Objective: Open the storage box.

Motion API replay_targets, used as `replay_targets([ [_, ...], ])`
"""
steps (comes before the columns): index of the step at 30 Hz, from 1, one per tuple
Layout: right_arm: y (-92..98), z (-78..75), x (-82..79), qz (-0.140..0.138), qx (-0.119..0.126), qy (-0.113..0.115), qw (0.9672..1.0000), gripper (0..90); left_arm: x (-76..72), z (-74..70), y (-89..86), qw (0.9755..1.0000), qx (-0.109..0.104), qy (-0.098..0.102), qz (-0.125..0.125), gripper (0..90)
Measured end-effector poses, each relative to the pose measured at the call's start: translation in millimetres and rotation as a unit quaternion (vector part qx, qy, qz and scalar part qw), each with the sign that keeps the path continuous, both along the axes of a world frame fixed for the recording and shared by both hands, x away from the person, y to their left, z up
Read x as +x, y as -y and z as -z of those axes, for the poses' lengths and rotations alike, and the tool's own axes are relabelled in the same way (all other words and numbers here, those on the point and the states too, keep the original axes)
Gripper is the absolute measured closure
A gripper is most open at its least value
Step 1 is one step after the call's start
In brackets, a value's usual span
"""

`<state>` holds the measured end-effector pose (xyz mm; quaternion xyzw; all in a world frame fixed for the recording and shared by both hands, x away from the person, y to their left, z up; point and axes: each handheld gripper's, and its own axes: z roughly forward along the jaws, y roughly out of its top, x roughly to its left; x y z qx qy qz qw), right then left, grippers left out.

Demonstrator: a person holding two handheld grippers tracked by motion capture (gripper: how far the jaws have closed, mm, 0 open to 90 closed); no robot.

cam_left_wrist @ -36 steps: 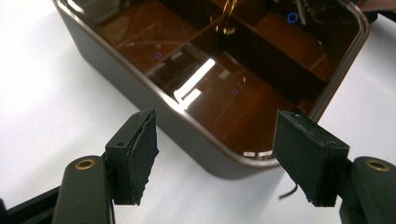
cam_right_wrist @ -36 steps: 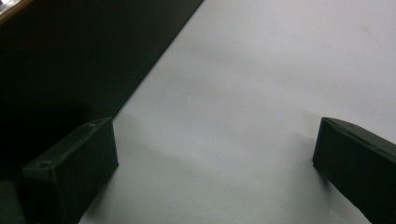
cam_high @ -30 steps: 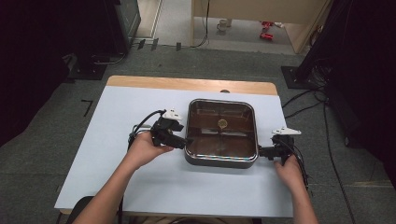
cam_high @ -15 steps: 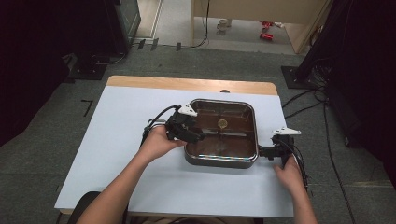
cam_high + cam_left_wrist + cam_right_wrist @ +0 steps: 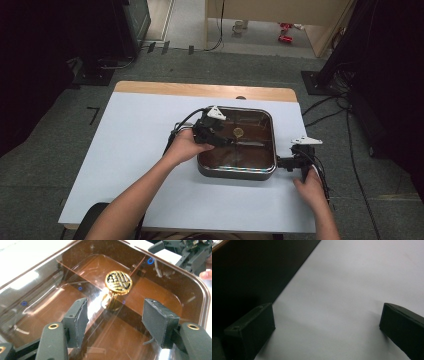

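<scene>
- Near the middle of the high view, we're hovering our left gripper [image 5: 223,141] over the brown see-through lid [image 5: 250,150], lining up on its gold knob [image 5: 118,282]. The jaws have just been closing, nothing between them yet.
- Lower right, our right gripper [image 5: 285,162] is waiting just beside the pan's edge, jaws wide apart over bare white table [image 5: 130,150], plenty of room all round.
</scene>
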<state>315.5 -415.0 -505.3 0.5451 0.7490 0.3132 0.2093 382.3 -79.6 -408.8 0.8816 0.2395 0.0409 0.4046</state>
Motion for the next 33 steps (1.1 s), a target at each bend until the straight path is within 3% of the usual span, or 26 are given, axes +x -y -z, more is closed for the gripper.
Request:
replay_targets([
  [9, -0.1, -0.1, 0.0, 0.000, 0.001, -0.001, 1.0000, 0.0, 11.0, 16.0, 23.1, 0.9999, 0.013, -0.001, 0.006, 40.1],
  [12, -0.2, -0.1, -0.1, 0.001, 0.001, -0.001, 1.0000, 0.0, 12.1, 18.2, 27.2, 1.0000, 0.005, 0.004, 0.005, 39.7],
  [17, -0.1, -0.1, -0.1, 0.000, 0.001, 0.000, 1.0000, 0.0, 11.5, 20.9, 31.5, 0.9997, 0.000, 0.022, 0.007, 45.2],
  [23, 0.0, 0.0, 0.0, 0.000, 0.000, 0.000, 1.0000, 0.0, 8.9, 21.3, 34.1, 0.9996, -0.004, 0.024, 0.016, 57.7],
  [33, -0.1, 0.0, -0.1, 0.000, 0.000, 0.000, 1.0000, 0.0, 8.9, 20.0, 34.1, 0.9997, -0.007, 0.021, 0.015, 59.1],
])
